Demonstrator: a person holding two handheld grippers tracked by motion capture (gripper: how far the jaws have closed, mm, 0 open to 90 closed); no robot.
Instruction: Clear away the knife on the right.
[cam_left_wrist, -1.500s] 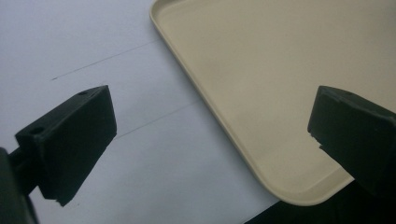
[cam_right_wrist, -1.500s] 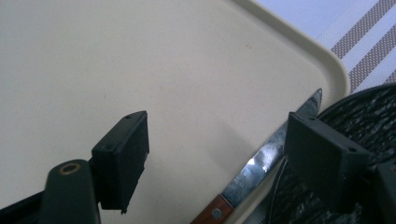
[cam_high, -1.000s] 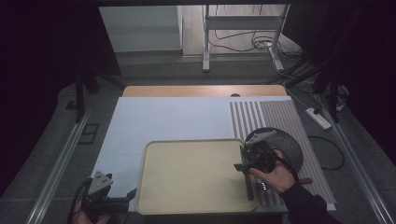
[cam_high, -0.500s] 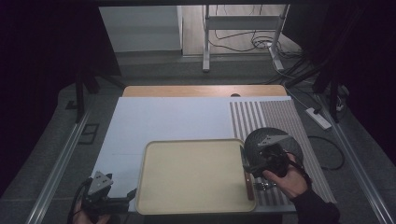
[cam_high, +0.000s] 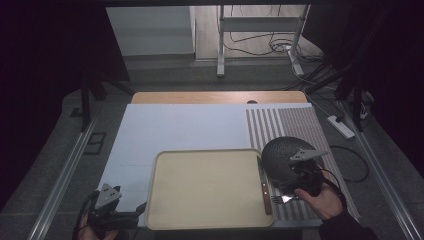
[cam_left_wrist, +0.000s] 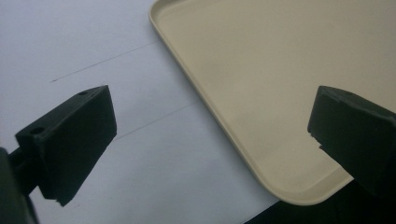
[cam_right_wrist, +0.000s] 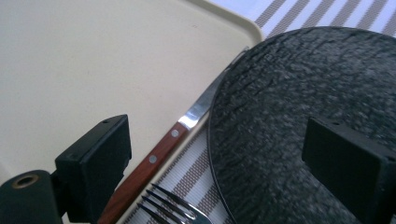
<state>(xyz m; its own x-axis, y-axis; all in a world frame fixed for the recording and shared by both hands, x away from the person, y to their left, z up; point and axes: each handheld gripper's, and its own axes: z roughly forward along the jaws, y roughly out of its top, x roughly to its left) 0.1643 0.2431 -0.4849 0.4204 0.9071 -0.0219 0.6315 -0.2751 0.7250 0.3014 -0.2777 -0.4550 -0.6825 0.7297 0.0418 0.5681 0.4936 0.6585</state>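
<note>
Right hand-held gripper (cam_high: 298, 182) now rightward, over one plate (cam_high: 280, 155), one fork (cam_high: 281, 199), one knife (cam_high: 263, 185).

High view: fixed above the near edge, facing forward and down, far off; left gripper view: close, along its jaws onto the tray (cam_left_wrist: 261, 70) corner; right gripper view: close, over the tray rim, knife (cam_right_wrist: 154, 158) and plate (cam_right_wrist: 299, 126); all three views share the tray.

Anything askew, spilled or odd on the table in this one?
Nothing is spilled or broken. One thing sits oddly: the wooden-handled table knife lies along the right rim of the beige plastic tray, not flat on the striped placemat, its blade tucked against the dark textured round plate. The steel fork lies beside the handle.
</note>
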